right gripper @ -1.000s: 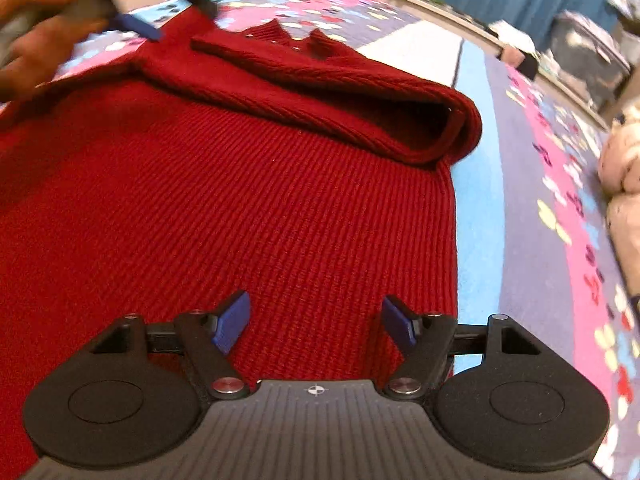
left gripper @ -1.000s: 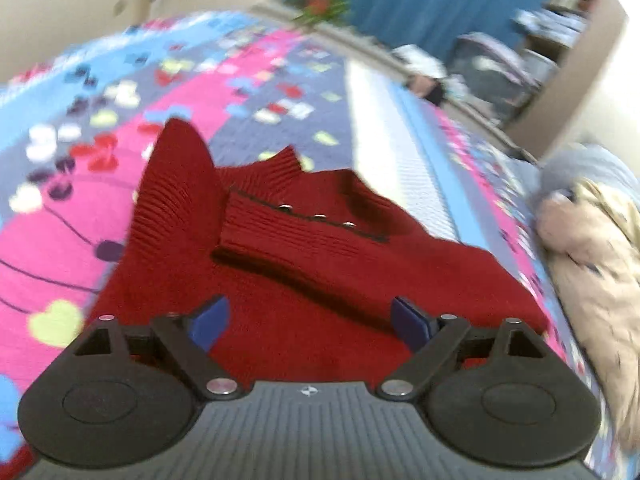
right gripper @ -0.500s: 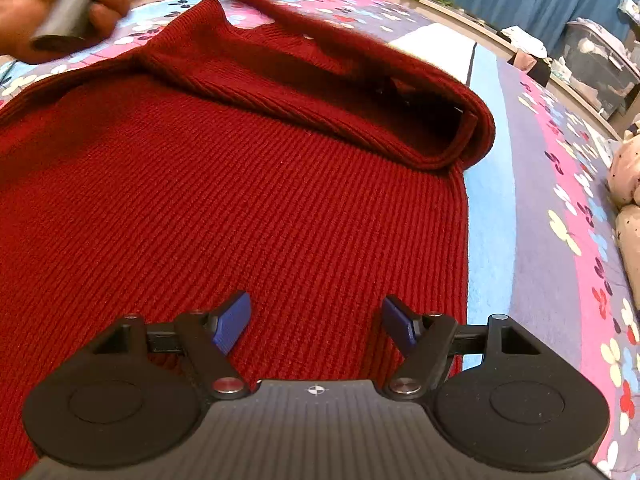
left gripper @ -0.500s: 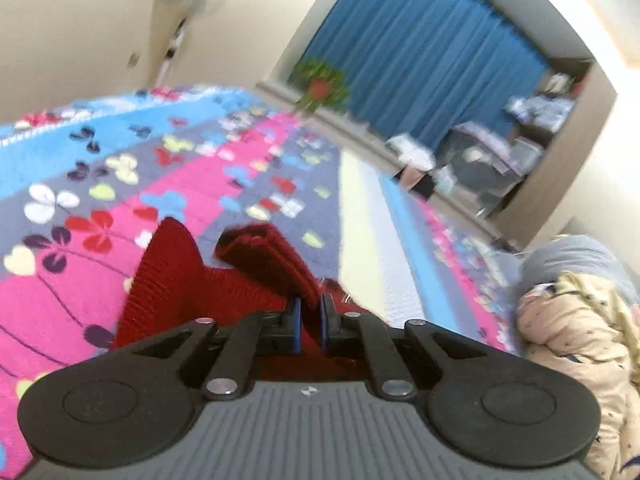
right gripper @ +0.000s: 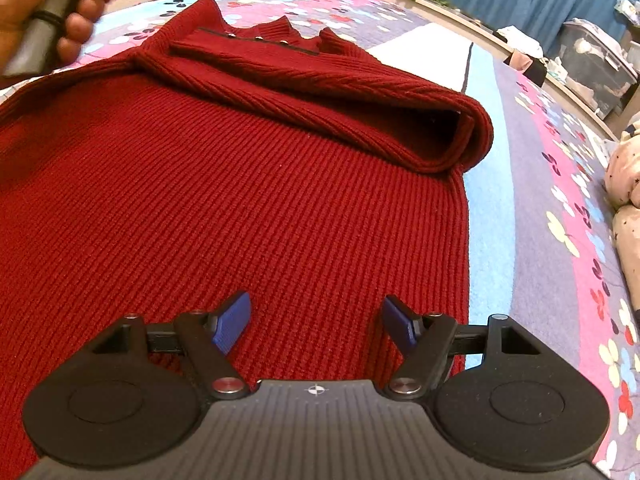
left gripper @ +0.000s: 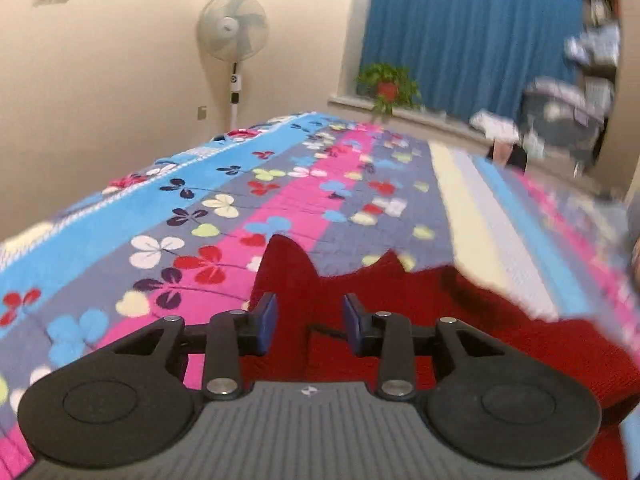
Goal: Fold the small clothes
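My left gripper [left gripper: 308, 322] hung over the collar end of the dark red ribbed knit sweater [right gripper: 256, 184], its blue pads parted with only air between them; the jaws had just been opening, so the cloth they pinched half a second ago was let go. My right gripper [right gripper: 316, 322] hovered low over the sweater's body near its right edge, jaws spread wide and holding nothing. The sweater lay flat on the flowered quilt of blue, pink and grey stripes [left gripper: 280, 184], one sleeve laid across the chest just below the buttoned collar, its fold bulging at the right side. I judged the sleeve fold to be just finished. The next move, as I saw it, called for taking the hem with both grippers and carrying it up toward the collar, with the pinch deep enough that the thick knit would not slip. Against the frame a second ago, my left gripper's view had tipped up from the sweater toward the white standing fan [left gripper: 234, 36] and blue curtain [left gripper: 472, 32], and the sleeve had settled lower and flatter
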